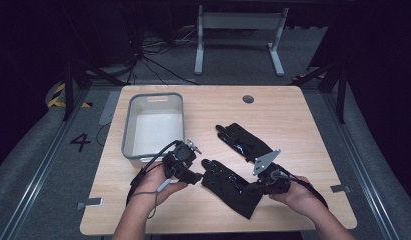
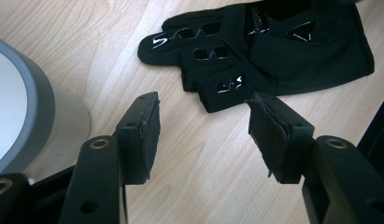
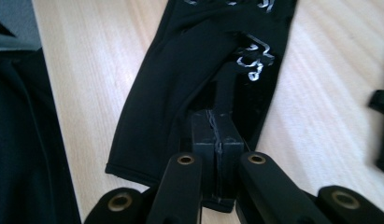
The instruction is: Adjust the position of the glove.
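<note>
Left gripper (image 2: 201, 128): black body; two flat black jaws faced with dark, worn pads; brass-coloured eyelets on the jaw arms.
Right gripper (image 3: 216, 140): black; padded jaws with frayed pad edges; brass-coloured eyelets on both arms.
Top plate: grey, three-cornered, drilled with small holes, mounted on the right gripper.
Cables: black, one trailing from each gripper along the forearm.
Left hand (image 1: 155, 182): bare, forearm unsleeved.
Right hand (image 1: 293, 192): bare, forearm unsleeved.

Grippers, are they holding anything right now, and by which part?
The right gripper is shut on the near glove at its cuff edge. The left gripper is open over bare table, holding nothing.
</note>
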### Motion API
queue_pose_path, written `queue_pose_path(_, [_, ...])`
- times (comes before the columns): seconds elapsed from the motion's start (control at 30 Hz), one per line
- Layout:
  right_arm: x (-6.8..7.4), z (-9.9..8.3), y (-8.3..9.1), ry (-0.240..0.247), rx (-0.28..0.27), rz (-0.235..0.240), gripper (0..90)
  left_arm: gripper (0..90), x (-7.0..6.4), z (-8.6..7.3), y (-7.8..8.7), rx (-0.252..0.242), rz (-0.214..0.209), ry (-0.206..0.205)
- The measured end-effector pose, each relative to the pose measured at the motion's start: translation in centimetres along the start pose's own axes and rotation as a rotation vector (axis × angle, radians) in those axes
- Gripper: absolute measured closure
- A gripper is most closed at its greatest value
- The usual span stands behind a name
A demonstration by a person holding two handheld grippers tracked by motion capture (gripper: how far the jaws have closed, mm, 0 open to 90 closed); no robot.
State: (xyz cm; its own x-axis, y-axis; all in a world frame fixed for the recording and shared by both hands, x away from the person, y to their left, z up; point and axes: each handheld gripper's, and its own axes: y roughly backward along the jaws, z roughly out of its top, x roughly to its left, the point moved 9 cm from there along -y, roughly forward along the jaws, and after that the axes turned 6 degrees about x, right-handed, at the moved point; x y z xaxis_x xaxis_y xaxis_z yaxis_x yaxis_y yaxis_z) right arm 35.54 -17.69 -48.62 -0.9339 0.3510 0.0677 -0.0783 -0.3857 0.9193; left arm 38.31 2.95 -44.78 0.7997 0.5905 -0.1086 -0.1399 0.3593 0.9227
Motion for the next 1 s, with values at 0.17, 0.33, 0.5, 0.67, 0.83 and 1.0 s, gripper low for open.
queue_pose_path(0.17, [0.6, -0.2, -0.8, 0.028, 0.032, 0.028, 89.1, 44.5, -0.1, 0.1, -0.1, 0.002, 0.002, -0.011])
queue_pose_path(0.33, [1.0, -0.4, -1.7, 0.041, 0.056, 0.033, 89.1, 44.3, -0.1, 0.2, -0.2, 0.002, -0.003, -0.013])
queue_pose_path(0.5, [1.2, -0.6, -2.2, 0.043, 0.077, 0.047, 89.0, 44.2, -0.2, 0.3, -0.2, 0.004, -0.005, -0.017])
queue_pose_path(0.67, [1.0, -0.8, -2.6, 0.038, 0.082, 0.048, 88.9, 44.0, -0.2, 0.2, -0.2, 0.005, -0.008, -0.012])
queue_pose_path(0.83, [1.0, -0.8, -2.6, 0.033, 0.078, 0.05, 88.8, 43.6, -0.2, 0.2, -0.3, 0.008, -0.009, -0.013])
queue_pose_path(1.0, [0.2, -1.2, -2.3, 0.019, 0.084, 0.039, 88.7, 43.5, -0.4, 0.2, -0.3, 0.008, -0.014, -0.008])
